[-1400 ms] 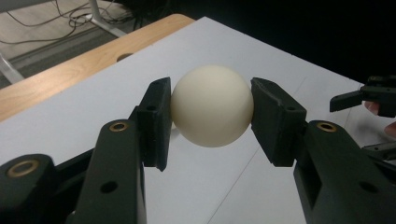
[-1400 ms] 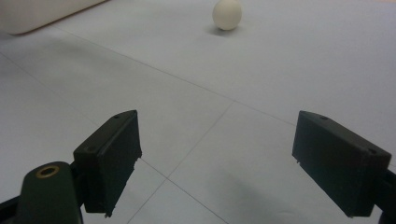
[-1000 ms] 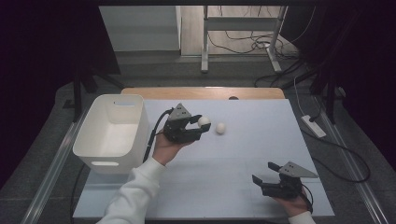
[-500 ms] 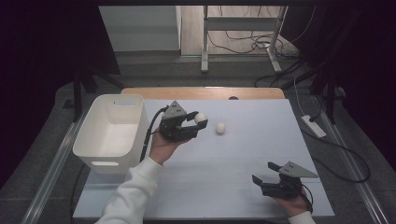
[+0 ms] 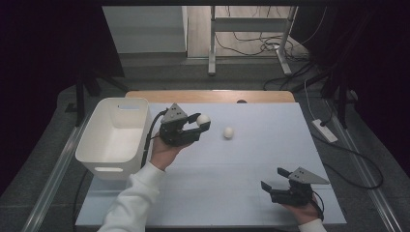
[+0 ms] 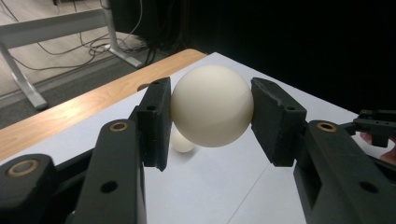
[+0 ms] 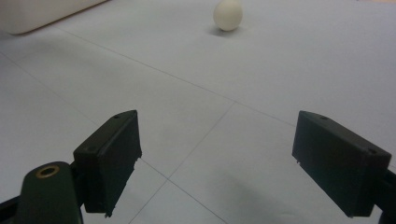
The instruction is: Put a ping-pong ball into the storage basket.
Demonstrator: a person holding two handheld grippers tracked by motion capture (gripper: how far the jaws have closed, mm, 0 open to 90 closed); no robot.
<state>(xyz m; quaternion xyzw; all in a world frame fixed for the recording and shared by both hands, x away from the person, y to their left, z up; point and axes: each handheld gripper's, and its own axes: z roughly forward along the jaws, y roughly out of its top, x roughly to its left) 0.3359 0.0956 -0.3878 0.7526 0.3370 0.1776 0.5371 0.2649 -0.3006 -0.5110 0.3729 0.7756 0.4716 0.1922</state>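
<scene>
My left gripper (image 5: 202,122) is shut on a cream ball (image 5: 203,119), held above the white table sheet just right of the white bin (image 5: 112,137). The left gripper view has that ball (image 6: 212,105) pressed between both black pads (image 6: 156,121), lifted off the surface. A second cream ball (image 5: 228,132) lies on the sheet a little to the right; it peeks out under the held one (image 6: 182,144) and sits far off in the right gripper view (image 7: 228,14). My right gripper (image 5: 275,179) rests near the front right of the table, open, with nothing between its jaws (image 7: 215,161).
The bin stands empty at the left edge of the sheet. A wooden table edge (image 5: 212,95) runs along the back. A white power strip (image 5: 325,130) and cables lie on the floor to the right. Metal desk legs (image 5: 212,43) stand beyond.
The left gripper has carried its ball slightly left and up, away from the ball on the sheet. The right gripper has stayed put.
</scene>
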